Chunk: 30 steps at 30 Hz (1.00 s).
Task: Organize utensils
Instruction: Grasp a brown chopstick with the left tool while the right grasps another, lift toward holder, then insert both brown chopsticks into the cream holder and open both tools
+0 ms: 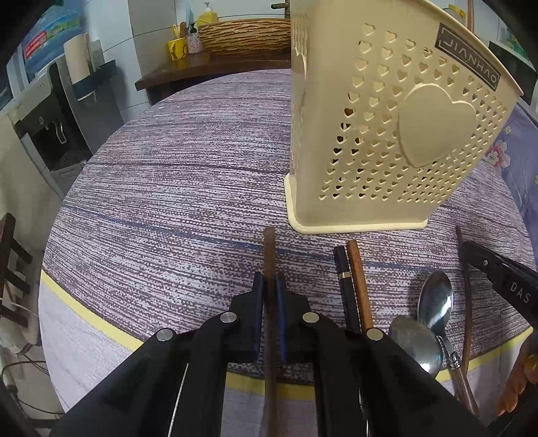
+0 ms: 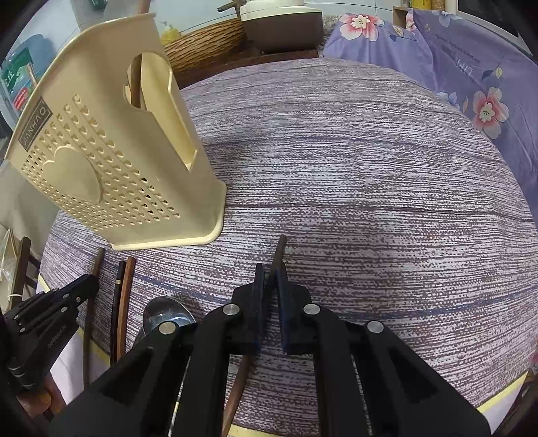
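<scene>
Gripping chopsticks, one per gripper: left gripper [image 1: 269,285] clamped on a brown chopstick [image 1: 269,248]; right gripper [image 2: 270,277] clamped on a dark chopstick [image 2: 279,250]. Holder [image 1: 386,134] stands just beyond. Risk: a thin stick could pivot between the pads, missing the holder.

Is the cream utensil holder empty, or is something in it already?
Not empty: through the side cutout of the utensil holder, one brown stick stands inside, its top poking above the rim. Other contents: cannot tell.

A home kitchen: water dispenser [image 1: 50,134], soap bottle [image 1: 209,13], woven basket [image 1: 245,33].
</scene>
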Tool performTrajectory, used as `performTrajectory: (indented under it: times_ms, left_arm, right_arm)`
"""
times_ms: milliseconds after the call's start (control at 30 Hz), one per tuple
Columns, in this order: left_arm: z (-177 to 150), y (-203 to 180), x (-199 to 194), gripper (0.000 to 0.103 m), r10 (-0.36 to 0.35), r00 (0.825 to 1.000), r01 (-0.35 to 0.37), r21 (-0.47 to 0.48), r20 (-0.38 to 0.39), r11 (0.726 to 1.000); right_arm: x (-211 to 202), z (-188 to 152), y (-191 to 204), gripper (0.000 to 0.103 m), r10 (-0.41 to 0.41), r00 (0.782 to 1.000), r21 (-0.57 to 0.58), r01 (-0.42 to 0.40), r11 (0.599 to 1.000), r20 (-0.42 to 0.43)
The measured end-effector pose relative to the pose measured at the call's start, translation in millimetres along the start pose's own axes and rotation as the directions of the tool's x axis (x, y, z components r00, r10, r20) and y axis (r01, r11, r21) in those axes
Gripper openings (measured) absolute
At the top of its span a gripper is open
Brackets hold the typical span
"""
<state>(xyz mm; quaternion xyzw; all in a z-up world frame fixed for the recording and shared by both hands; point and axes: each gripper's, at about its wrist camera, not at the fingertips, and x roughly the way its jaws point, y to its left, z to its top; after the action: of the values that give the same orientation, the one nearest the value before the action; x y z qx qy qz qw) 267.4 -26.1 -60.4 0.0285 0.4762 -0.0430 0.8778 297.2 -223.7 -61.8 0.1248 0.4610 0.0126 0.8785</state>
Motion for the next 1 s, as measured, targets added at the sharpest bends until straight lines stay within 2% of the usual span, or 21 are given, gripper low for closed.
performTrajectory:
  times_ms: [167, 267, 367, 500, 633, 800, 900, 1000]
  left_arm:
    - [1, 5, -6, 0.008, -0.010, 0.999, 0.010, -0.025, 0.031, 1.000]
    - [2, 10, -23, 0.008, -0.022, 0.996, 0.025, -0.039, 0.082, 0.999]
    - [-1, 16, -53, 0.008, -0.053, 0.986, 0.062, -0.055, 0.157, 0.997]
    - [-3, 24, -99, 0.008, -0.078, 0.959, 0.098, -0.061, 0.273, 0.993]
    - [3, 29, -137, 0.008, -0.102, 0.922, 0.135, -0.063, 0.374, 0.989]
    - [11, 26, -164, 0.008, -0.106, 0.888, 0.137, -0.037, 0.447, 0.990]
    - [14, 25, -172, 0.008, -0.120, 0.877, 0.151, -0.029, 0.465, 0.988]
    - [17, 25, -182, 0.008, -0.130, 0.866, 0.158, -0.018, 0.482, 0.987]
  right_arm:
    - [-21, 1, -6, 0.008, 0.047, 0.996, -0.018, -0.045, 0.999, 0.082]
    - [-42, 3, -7, 0.008, 0.070, 0.987, -0.042, -0.064, 0.997, 0.148]
    - [-75, 2, -12, 0.007, 0.092, 0.969, -0.063, -0.080, 0.995, 0.231]
    - [-127, -6, -14, 0.007, 0.103, 0.931, -0.123, -0.063, 0.990, 0.350]
    - [-165, -12, -9, 0.006, 0.133, 0.893, -0.199, -0.050, 0.979, 0.429]
    - [-193, -16, -3, 0.006, 0.175, 0.857, -0.255, -0.053, 0.966, 0.485]
    - [-211, -20, 0, 0.006, 0.192, 0.834, -0.257, -0.063, 0.964, 0.517]
    - [-218, -15, 0, 0.006, 0.214, 0.825, -0.258, -0.086, 0.962, 0.524]
